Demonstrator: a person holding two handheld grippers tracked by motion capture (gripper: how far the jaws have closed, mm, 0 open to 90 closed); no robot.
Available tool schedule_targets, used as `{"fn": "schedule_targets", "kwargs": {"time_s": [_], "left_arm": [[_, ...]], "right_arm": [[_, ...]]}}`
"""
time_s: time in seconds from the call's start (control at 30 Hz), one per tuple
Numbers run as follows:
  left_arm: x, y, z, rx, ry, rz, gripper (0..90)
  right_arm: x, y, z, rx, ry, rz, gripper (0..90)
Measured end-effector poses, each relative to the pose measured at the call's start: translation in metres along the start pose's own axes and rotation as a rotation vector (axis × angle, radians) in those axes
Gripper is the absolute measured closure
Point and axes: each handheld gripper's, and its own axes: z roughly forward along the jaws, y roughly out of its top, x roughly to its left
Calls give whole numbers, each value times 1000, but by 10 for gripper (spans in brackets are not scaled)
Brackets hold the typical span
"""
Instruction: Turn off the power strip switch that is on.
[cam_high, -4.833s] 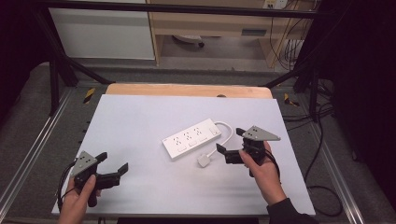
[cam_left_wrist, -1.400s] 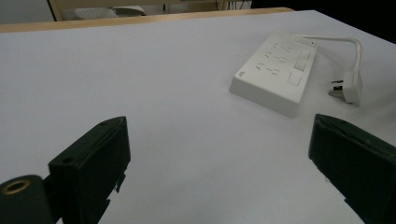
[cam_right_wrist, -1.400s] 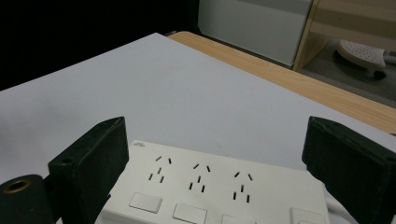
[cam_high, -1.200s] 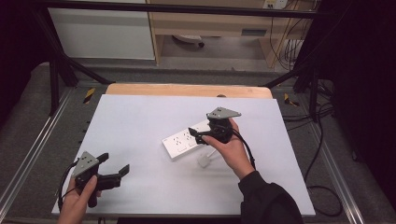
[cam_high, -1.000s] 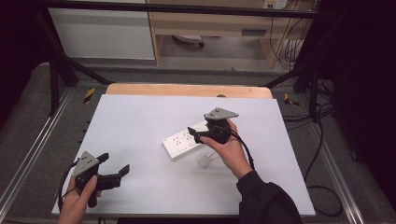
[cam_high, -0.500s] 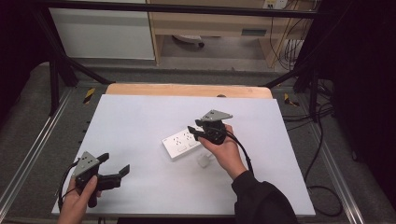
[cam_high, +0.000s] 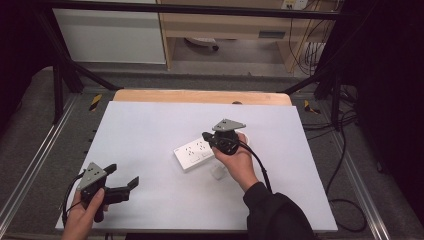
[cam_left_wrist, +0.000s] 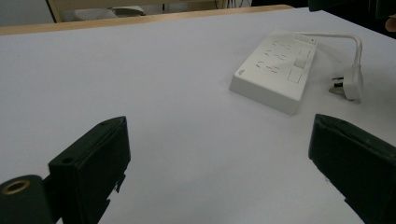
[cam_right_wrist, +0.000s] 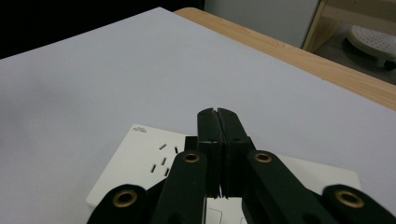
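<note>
A white power strip lies near the middle of the white table, with its white cable and plug beside it toward the front. The strip and plug also appear ahead in the left gripper view. My right gripper hovers over the strip's right end, jaws pressed together with nothing between them; in the right gripper view its tips sit above the strip. My left gripper rests at the table's front left, jaws wide apart and holding nothing.
A wooden strip runs along the table's far edge. Metal frame rails flank the table, and cables trail on the floor at the right. A shelf unit stands behind.
My right gripper has moved left and slightly down from beside the plug to over the strip's right end. The left gripper has stayed in place.
</note>
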Motion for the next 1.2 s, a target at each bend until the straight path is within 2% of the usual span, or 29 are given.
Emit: {"fn": "schedule_targets", "kwargs": {"time_s": [0.53,1.2], "left_arm": [[0,0,0,5,0,6,53],[-1,-1,1,12,-1,5,53]], "right_arm": [[2,-8,13,51,14,-4,899],[1,-21,21,96,20,31,900]]}}
